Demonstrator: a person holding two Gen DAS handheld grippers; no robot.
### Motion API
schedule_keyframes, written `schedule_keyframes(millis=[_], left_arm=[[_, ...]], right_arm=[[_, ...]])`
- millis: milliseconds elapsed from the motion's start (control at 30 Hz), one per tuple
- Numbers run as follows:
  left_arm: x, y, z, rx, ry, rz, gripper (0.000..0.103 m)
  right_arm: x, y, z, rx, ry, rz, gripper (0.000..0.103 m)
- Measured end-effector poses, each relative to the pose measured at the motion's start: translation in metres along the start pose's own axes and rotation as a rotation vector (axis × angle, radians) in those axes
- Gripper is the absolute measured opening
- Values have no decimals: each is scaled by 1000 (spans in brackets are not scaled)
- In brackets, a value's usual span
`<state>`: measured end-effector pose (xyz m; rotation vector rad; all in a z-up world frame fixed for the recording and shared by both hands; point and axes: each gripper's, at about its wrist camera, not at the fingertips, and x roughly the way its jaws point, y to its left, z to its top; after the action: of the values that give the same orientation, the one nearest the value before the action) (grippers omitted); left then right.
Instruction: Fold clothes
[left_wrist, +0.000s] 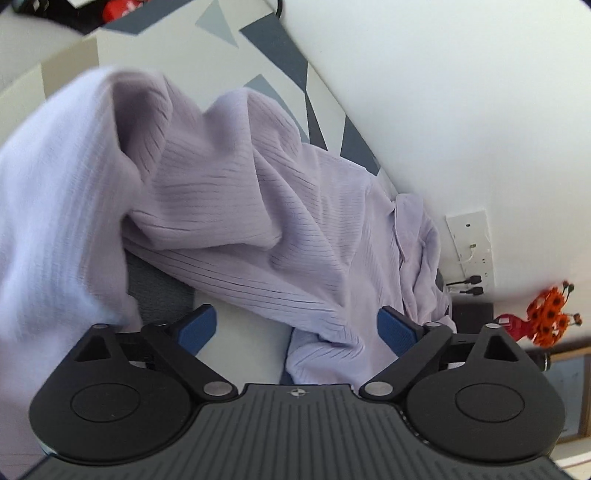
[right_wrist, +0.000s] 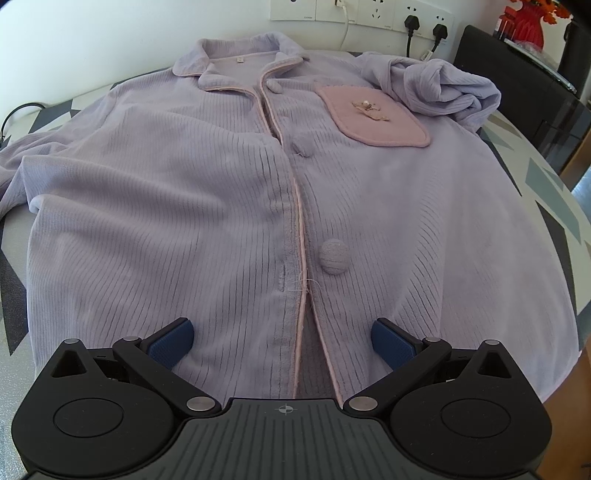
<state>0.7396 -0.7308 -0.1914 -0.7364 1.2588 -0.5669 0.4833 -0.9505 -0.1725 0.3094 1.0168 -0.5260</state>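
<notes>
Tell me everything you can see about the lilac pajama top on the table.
The pajama top is lilac, of soft ribbed fleece, with pink piping along the collar and front edge, cloth-covered buttons and a pink chest pocket bearing a small bow. It lies front up, collar toward the wall, on a table with a grey triangle pattern. One sleeve is bunched beside the pocket. Both grippers are open; neither pinches the cloth.

You see a tabletop (right_wrist: 546, 184) patterned with grey and white triangles. Behind it, white wall sockets (right_wrist: 369, 11) hold two black plugs (right_wrist: 424, 24). A red vase of orange flowers (left_wrist: 543, 317) stands near the wall.
</notes>
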Motion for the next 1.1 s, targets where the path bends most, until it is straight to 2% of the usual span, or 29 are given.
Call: schedule_keyframes(millis=[67,133,167,233,300,400,467,533,567,633,667,700,733,800,967,1100], left_arm=[[12,-4,-2,6,-12,-9,77],[22,-11,-3,58,-49,-2,69],[24,-15,-3,78,-63,22,44],[26,-19,-2,103,-77,76,12],[13,-23,-1,141,-142,62,11],[-12,-34,1,252,-221,82,11],[-14,-38,6,309,-211,114,11],[-6,-41,7,361,-166,174,13],[-2,-43,7,388,-144,204,18],[3,-49,3,443,-107,279,40],[1,-52,2,463,-112,293,58],[-1,-55,0,481,-119,298,70],[-7,-56,-2,492,-127,279,73],[-7,-60,0,502,-116,265,75],[-7,-68,1,555,-69,276,75],[-10,-70,1,588,-63,295,75]], right_arm=[[0,0,0,-1,-1,0,102],[0,0,-1,-2,-3,0,102],[0,-1,-1,-3,-4,1,102],[1,-2,-1,-5,-2,3,102],[1,-2,-1,-6,3,5,102],[1,-3,0,-8,7,9,102],[1,-4,-1,-13,2,13,102],[1,-5,-2,-19,-6,19,102],[1,-6,-2,-24,-10,22,102],[1,-7,-2,-29,-11,27,102],[1,-8,-1,-28,-8,30,102],[1,-9,0,-27,-3,32,102],[0,-9,1,-26,2,34,102],[-3,-9,3,-29,8,41,102],[-22,-15,14,-54,-30,93,101],[-34,-29,23,-30,-37,143,99]])
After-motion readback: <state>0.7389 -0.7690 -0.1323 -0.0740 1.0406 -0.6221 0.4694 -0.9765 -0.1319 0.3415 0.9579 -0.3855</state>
